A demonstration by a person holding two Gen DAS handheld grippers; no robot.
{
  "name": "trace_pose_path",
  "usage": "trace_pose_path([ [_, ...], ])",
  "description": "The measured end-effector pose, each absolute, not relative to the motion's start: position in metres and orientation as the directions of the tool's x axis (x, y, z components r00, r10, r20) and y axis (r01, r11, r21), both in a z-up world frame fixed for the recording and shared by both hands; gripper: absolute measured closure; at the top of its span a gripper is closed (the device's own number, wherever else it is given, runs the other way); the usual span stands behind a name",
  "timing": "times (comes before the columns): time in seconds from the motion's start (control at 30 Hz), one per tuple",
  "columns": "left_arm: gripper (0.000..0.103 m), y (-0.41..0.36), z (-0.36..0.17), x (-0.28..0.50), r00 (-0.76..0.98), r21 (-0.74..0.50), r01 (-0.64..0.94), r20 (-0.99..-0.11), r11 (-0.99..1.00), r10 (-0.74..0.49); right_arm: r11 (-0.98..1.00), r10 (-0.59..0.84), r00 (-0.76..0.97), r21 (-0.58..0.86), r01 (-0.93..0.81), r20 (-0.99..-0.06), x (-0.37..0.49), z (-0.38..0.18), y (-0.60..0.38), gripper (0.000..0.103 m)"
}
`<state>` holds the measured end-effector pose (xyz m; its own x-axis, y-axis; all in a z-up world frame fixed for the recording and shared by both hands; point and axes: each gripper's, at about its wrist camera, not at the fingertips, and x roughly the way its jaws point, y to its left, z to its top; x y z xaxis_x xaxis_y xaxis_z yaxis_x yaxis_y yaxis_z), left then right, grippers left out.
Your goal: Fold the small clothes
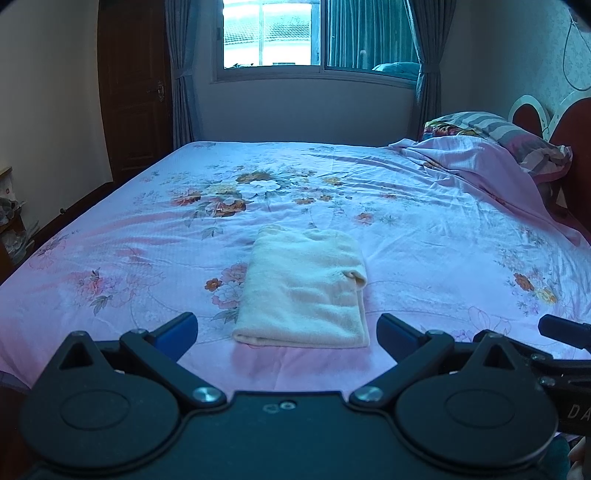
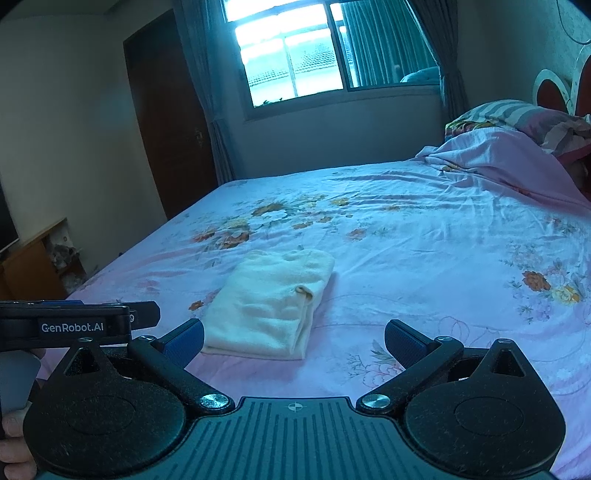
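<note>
A cream garment (image 1: 304, 288) lies folded into a neat rectangle on the pink floral bedsheet (image 1: 424, 229), with a small rolled edge at its right side. My left gripper (image 1: 287, 330) is open and empty, just short of the garment's near edge. In the right wrist view the same folded garment (image 2: 271, 302) lies ahead and to the left. My right gripper (image 2: 294, 339) is open and empty, its left fingertip (image 2: 184, 341) beside the garment's near left corner. The left gripper's body (image 2: 74, 325) shows at the left edge there.
A crumpled pink blanket (image 1: 480, 162) and striped pillows (image 1: 517, 136) lie at the bed's far right by the red headboard (image 1: 572, 125). A dark door (image 1: 136, 96) and window (image 1: 273, 33) are beyond. A wooden shelf (image 2: 37, 258) stands left of the bed.
</note>
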<state>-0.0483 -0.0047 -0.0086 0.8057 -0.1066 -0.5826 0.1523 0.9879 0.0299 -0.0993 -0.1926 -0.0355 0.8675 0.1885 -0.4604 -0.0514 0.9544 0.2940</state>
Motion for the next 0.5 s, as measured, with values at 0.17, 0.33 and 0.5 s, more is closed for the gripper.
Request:
trace_pose_path([
  [0.17,0.002,-0.0047,-0.0086,-0.0478,0.805,0.029,0.149,-0.584,0.988,-0.104,0.954,0.189,0.866,0.294,-0.051,-0.462,-0.099,-0.0355,-0.193,0.0],
  [0.33,0.002,-0.0048,-0.0095,-0.0473,0.803,0.032,0.151,-0.587,0.988,-0.104,0.954,0.19,0.865,0.295,-0.051,-0.465,-0.099,-0.037,-0.1933,0.0],
  [0.5,0.002,-0.0065,-0.0132,-0.0443,0.798,0.032,0.157,-0.593,0.987,-0.107,0.954,0.187,0.863,0.297,-0.045,-0.47,-0.098,-0.0396,-0.1941,0.0],
])
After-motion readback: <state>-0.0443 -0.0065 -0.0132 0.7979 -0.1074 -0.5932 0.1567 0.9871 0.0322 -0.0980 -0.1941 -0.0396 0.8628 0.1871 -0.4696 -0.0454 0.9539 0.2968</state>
